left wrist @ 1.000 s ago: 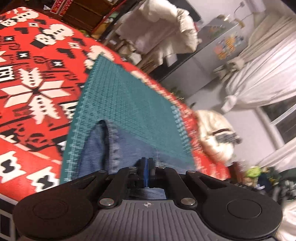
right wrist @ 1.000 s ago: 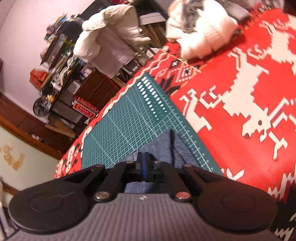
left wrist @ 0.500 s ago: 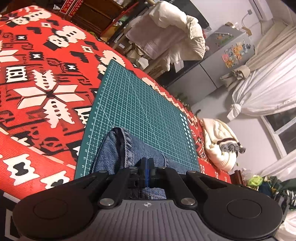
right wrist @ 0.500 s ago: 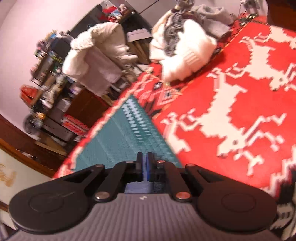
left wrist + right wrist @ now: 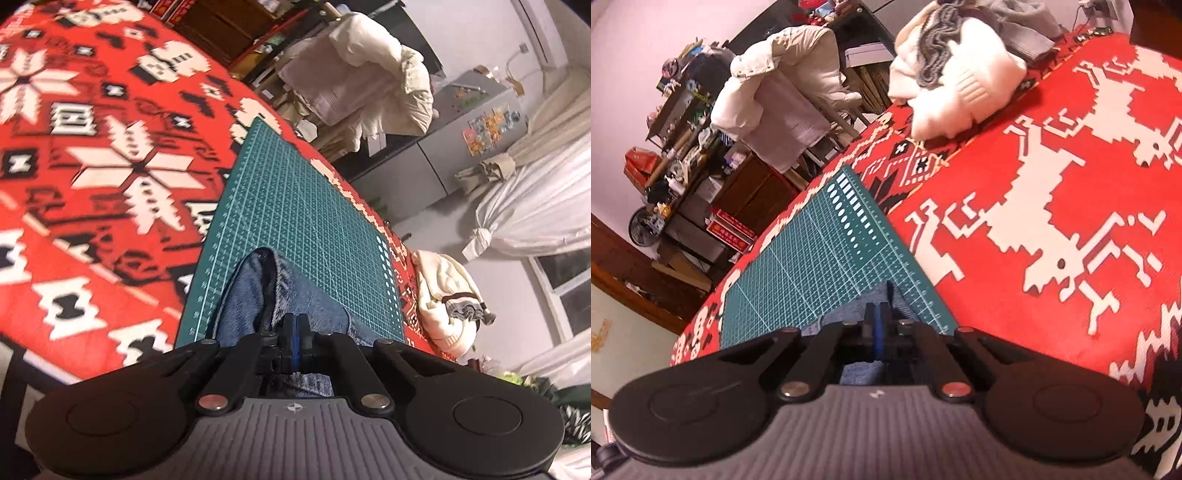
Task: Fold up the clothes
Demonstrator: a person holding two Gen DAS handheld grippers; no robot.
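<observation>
The left hand-held gripper is clenched, its two black fingers pressed together on a fold of blue denim garment. From the left wrist view the denim runs away from the fingers over the near part of a dark green gridded cutting mat, ending in a rounded, hemmed opening that lies on the mat. The mat rests on a red blanket with white and black pixel-style snowflake patterns that covers the tabletop.

The right hand-held gripper is likewise clenched, grasping the same blue denim garment, a pointed corner of which stands up just beyond the fingertips; more of the cloth shows beneath the fingers. The denim lies at the near end of the cutting mat, close to the mat's right-hand ruler edge. To the right of the mat the red blanket shows large white reindeer figures.

At the far edge of the blanket in the right wrist view sits a heap of white and grey knitted clothing. In the left wrist view a cream knitted garment with a grey cuff lies beyond the mat's far-right corner. A chair draped with pale clothing stands past the tabletop, and white curtains hang at the right
</observation>
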